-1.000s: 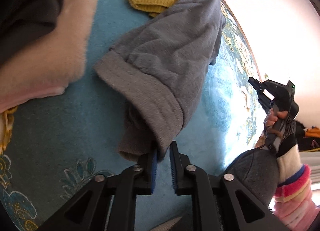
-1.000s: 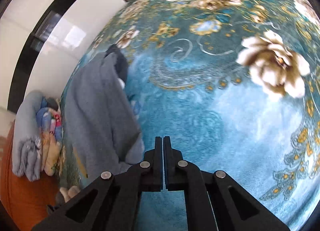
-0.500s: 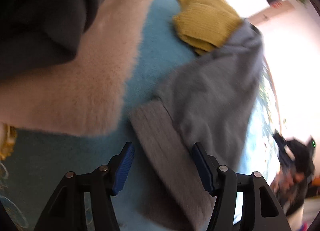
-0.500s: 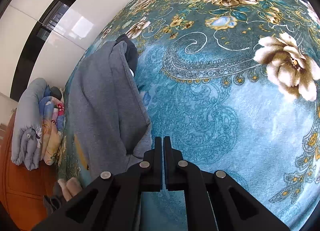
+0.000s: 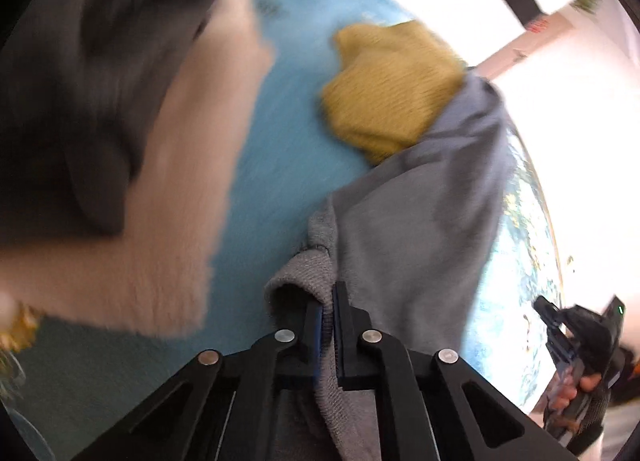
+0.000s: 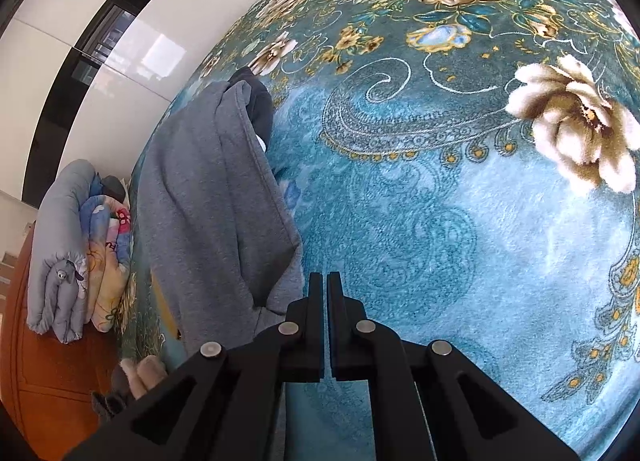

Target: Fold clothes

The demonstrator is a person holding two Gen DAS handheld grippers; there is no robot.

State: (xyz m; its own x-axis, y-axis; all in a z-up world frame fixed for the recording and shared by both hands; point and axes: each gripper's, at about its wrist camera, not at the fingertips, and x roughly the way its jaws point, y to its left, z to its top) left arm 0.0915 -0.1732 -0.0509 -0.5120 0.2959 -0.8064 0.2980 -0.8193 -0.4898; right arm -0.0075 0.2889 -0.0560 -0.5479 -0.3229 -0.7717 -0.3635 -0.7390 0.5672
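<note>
A grey sweatshirt [image 5: 420, 221] lies on the teal floral carpet [image 5: 276, 189]. My left gripper [image 5: 329, 305] is shut on its ribbed hem, which bunches between the pads. In the right wrist view the same grey sweatshirt [image 6: 208, 197] lies folded lengthwise to the left of my right gripper [image 6: 325, 293], which is shut and empty just beside the garment's near corner. The right gripper also shows at the lower right of the left wrist view [image 5: 576, 341], held in a hand.
A yellow knit garment [image 5: 388, 89] lies partly under the sweatshirt's far end. A cream fleece [image 5: 172, 197] and a dark garment [image 5: 80, 93] lie to the left. Rolled bedding [image 6: 72, 257] sits by the wooden floor. The carpet [image 6: 460, 201] spreads to the right.
My left gripper was open over the ribbed hem half a second ago and has now shut on it. The right gripper stayed shut and shifted slightly along the sweatshirt's edge.
</note>
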